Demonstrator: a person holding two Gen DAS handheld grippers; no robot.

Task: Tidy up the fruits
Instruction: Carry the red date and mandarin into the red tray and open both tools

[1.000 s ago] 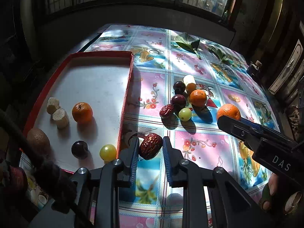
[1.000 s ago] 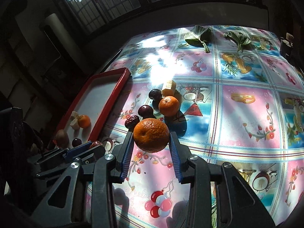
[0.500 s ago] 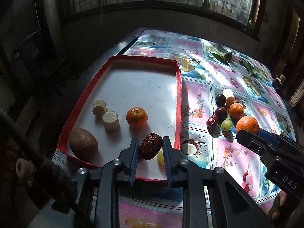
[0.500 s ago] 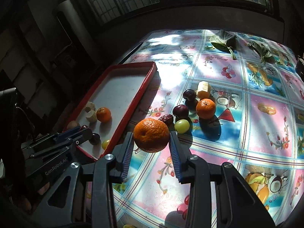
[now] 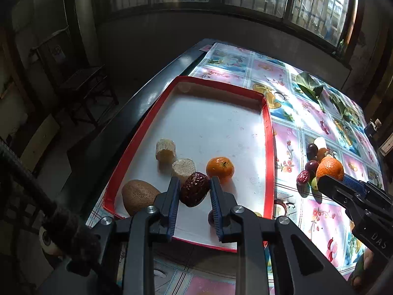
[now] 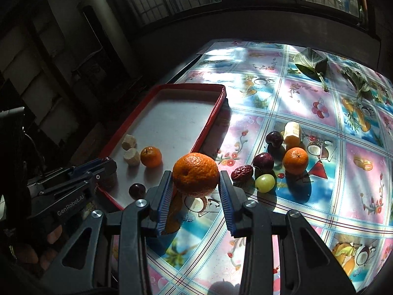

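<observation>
Left gripper (image 5: 192, 191): your jaws pinch a red date (image 5: 194, 188), wrinkled and dark, its long axis tilted across the gap between the pads. It hangs over the near end of the red-rimmed tray (image 5: 268, 132), above bare white floor. Directly beyond it lie two pale stubby cut pieces (image 5: 183, 168), a small tangerine (image 5: 219, 167) to their right, a brown kiwi (image 5: 138, 195) to the left. One dark round fruit shows behind your right finger; what kind I cannot tell.

Right gripper (image 6: 195, 184): your jaws clamp a large orange (image 6: 195, 174), held clear of the patterned tablecloth (image 6: 356, 177). It sits outside the tray, just off the near right corner of the rim; the tray lies to its left.

Relation that matters: your left hand is the nearer one, already inside the rim, so the date likely only needs lowering onto the open patch near the tangerine. The orange must cross the rim leftward first.

On the cloth, unsorted: a second date (image 6: 242, 172), dark plums (image 6: 263, 162), a green grape (image 6: 264, 183), another tangerine (image 6: 295, 160), a pale chunk (image 6: 292, 130).
</observation>
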